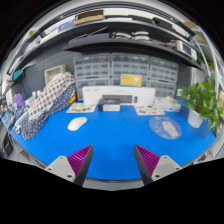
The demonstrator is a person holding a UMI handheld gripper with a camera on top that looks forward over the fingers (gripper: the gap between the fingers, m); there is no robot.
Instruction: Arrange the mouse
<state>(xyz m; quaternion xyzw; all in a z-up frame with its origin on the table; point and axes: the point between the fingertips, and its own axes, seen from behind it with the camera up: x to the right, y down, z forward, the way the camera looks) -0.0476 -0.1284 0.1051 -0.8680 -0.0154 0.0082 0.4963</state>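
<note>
Down at the near end, my gripper (113,162) hangs over the blue mat (115,135) with its fingers spread wide apart and nothing between them; the magenta pads (80,159) face each other across bare blue. I'm holding nothing at all right now.

Ahead of the fingers and off toward my left finger's side, the white mouse (77,124) lies flat on the mat, well apart from both fingertips, with open blue around it. That's the one I'm after, and it is untouched.

Out on the other side, beyond my right finger, a round clear disc (166,128) rests on the mat; I can't tell just what it is. Just beyond it a green plant (205,100) leans in over the mat's edge.

Farther on, at the back edge of the mat, a white keyboard-like unit (118,97) sits across the middle, with small white things beside it that I can't make out. To the left a checked cloth (48,100) is draped over something bulky beside the mat.

Farthest back, a rack of grey drawers (110,68) lines the wall, one yellow label (131,79) among them, and shelves (100,25) of clutter run above.
</note>
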